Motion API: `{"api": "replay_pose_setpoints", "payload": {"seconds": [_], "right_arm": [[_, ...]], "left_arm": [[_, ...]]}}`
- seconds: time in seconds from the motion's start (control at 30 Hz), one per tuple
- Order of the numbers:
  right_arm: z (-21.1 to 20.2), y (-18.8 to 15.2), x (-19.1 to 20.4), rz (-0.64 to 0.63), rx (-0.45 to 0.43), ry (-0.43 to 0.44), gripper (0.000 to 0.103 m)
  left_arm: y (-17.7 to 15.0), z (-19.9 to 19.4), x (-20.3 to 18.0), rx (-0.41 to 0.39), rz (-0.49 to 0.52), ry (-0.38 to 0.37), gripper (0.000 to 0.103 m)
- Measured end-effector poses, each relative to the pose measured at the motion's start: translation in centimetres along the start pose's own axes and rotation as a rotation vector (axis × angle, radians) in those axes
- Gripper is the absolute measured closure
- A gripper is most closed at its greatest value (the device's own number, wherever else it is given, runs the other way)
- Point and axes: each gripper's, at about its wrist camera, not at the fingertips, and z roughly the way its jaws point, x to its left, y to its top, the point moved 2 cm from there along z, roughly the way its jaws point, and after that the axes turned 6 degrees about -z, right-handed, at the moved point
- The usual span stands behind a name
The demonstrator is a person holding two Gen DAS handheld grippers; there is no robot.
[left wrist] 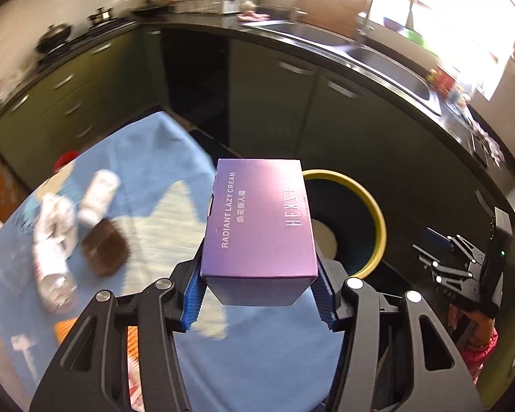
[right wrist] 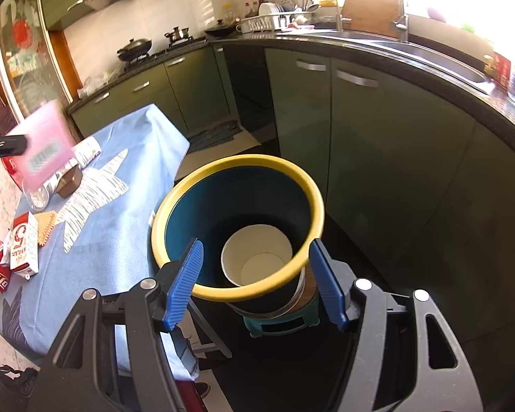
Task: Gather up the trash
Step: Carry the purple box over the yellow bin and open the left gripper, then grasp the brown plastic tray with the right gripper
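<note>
The left claw (left wrist: 259, 295) holds a purple cardboard box (left wrist: 257, 219) by its near end, its blue ribbed pads pressed on the two side faces. The box is a smooth, matte oblong; its long axis runs straight away from the claw, with the far end pointing towards the bin (left wrist: 367, 206), and the printed top face is turned up. It hangs in the air over the edge of the desk (left wrist: 147, 158), partly over the bin's near rim. From the right wrist view the same box (right wrist: 46, 144) shows blurred, pale pink underside with a barcode, at the far left above the desk.

The bin (right wrist: 238, 228) is round, dark blue inside with a glossy yellow rim, and stands just beside the desk. A white paper cup (right wrist: 257, 257) lies at its bottom, mouth up. The right claw (right wrist: 257, 278) stands wide and empty, its pads on either side of the bin's near rim, apart from it.

The desk is covered by a soft blue cloth with a striped white star. On it lie a clear plastic bottle (left wrist: 53, 267), a white tube (left wrist: 96, 195), a brown tub (left wrist: 104, 250) and a red and white carton (right wrist: 24, 243).
</note>
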Motion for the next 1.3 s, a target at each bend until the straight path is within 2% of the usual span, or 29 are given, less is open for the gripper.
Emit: {"api": "replay_pose_setpoints", "payload": {"seconds": [0.2, 0.37, 0.4, 0.5, 0.6, 0.77, 0.97, 1.1, 1.3], "right_arm": [[0.0, -0.7, -1.8, 0.027, 0.005, 0.0, 0.04], [0.4, -1.5, -3.1, 0.055, 0.02, -0.007, 0.039], [0.3, -1.6, -3.2, 0.059, 0.022, -0.008, 0.039], [0.2, -1.8, -3.5, 0.065, 0.025, -0.018, 0.039], [0.0, -2.0, -3.4, 0.064, 0.026, -0.022, 0.037], [0.1, -1.7, -1.7, 0.036, 0.027, -0.002, 0.036], [0.7, -0.3, 2.5, -0.051, 0.035, 0.054, 0.036], [1.5, 1.6, 6.3, -0.134, 0.04, 0.105, 0.036], [2.8, 4.5, 13.7, -0.26, 0.055, 0.217, 0.036]], "left_arm": [[1.8, 6.3, -7.0, 0.052, 0.074, -0.042, 0.049], [2.2, 10.7, -10.3, 0.089, 0.113, -0.062, 0.049], [2.1, 11.1, -10.7, 0.09, 0.116, -0.062, 0.048], [2.4, 10.3, -11.2, 0.052, 0.119, -0.062, 0.037], [2.6, 7.6, -10.4, 0.007, 0.118, -0.069, 0.037], [1.5, 1.6, -7.2, -0.084, 0.065, -0.087, 0.031], [-2.8, -6.4, 0.0, -0.21, -0.048, -0.044, 0.024], [-6.7, -10.8, 6.2, -0.274, -0.164, 0.026, 0.021], [-13.1, -15.5, 15.5, -0.358, -0.351, 0.184, 0.017]]}}
